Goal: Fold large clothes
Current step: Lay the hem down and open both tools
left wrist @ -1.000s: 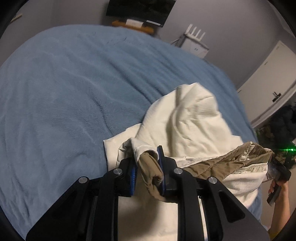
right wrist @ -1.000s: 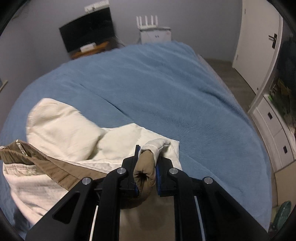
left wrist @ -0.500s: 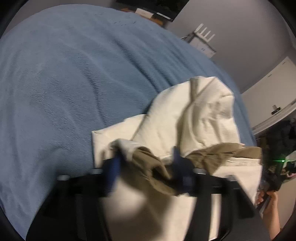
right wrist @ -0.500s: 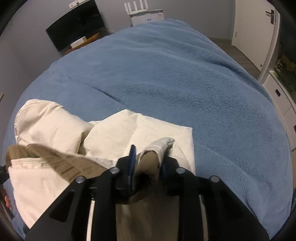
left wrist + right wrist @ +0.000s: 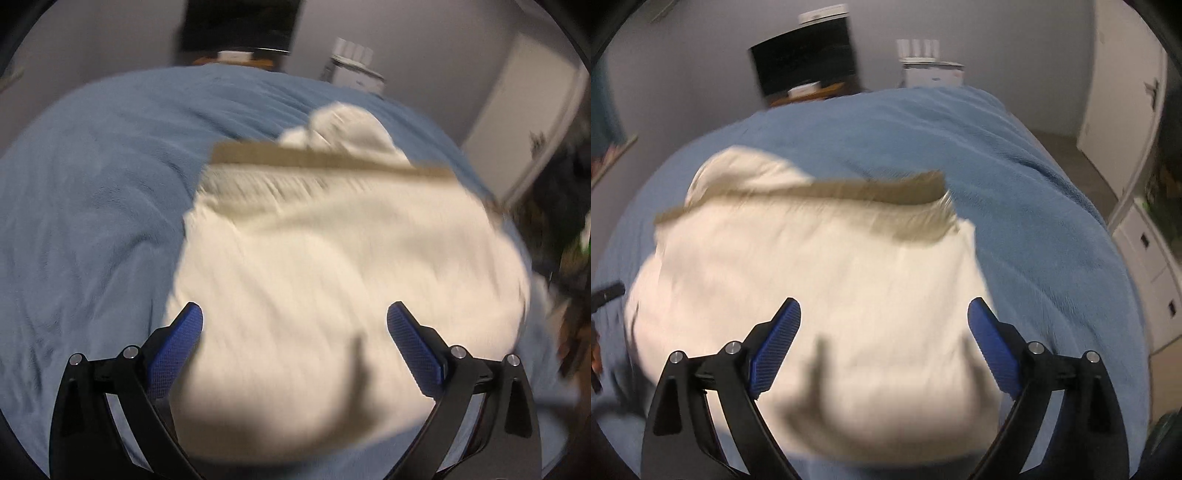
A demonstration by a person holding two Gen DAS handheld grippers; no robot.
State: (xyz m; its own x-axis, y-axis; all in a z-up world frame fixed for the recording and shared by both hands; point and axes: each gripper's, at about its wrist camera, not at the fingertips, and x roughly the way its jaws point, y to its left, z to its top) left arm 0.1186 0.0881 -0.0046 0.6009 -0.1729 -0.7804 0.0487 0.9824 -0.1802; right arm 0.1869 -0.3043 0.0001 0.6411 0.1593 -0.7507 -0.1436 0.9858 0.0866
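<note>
A cream garment [image 5: 332,280] with a tan band [image 5: 849,192] lies on a plain blue bed [image 5: 92,192]; gripper pads [image 5: 775,347] are blue.

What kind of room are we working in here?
Most likely a bedroom. The cream garment lies on a wide bed covered by a blue fleece blanket; a dark screen stands on a low unit by the far wall, and a white door is at the right.

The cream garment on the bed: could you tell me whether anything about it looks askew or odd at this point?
Nothing looks damaged. The cream garment lies in one broad fold on the blue blanket, its tan band running slightly slanted across the far edge, a cream lump bulging beyond it. Both the left gripper and right gripper are open, jaws just spread, nothing pinched.
</note>
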